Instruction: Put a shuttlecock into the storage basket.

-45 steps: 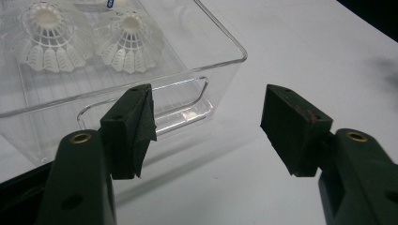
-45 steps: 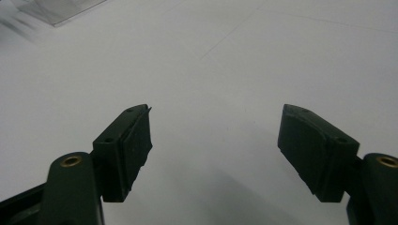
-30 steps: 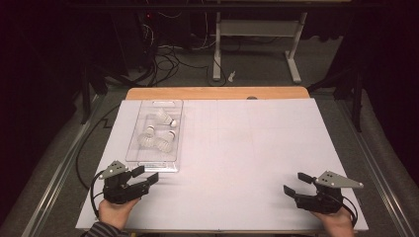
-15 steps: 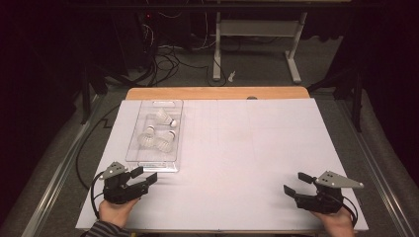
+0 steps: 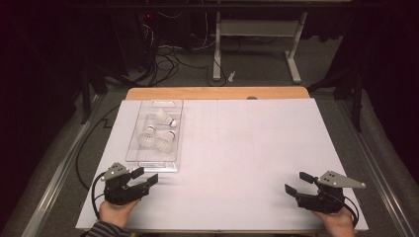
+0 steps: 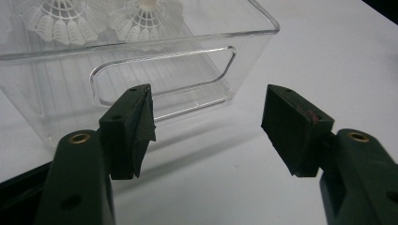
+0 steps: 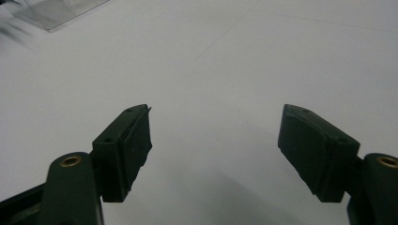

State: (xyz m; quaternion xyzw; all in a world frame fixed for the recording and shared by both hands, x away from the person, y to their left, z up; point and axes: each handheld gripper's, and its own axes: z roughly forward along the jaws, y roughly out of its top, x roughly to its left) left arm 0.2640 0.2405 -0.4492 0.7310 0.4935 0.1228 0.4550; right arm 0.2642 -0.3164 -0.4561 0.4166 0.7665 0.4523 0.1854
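Note:
A clear plastic box [image 5: 141,153] lies on the left of the white table cover and holds three white shuttlecocks [image 5: 157,135]. My left gripper [image 5: 146,176] rests at the near left, just short of the box's near end, jaws open with nothing between them. In the left gripper view the box's handle cut-out [image 6: 162,77] is close ahead of the left gripper [image 6: 209,119], and two shuttlecocks [image 6: 101,18] show through the wall. My right gripper [image 5: 298,183] rests at the near right, open and empty, over bare white cover [image 7: 213,140].
The white cover [image 5: 247,143] spreads over the table, with a wooden edge [image 5: 217,93] at the far side. Beyond stand a metal desk frame [image 5: 254,44] and cables [image 5: 163,59] on the floor. A corner of the clear box [image 7: 56,11] shows far off in the right gripper view.

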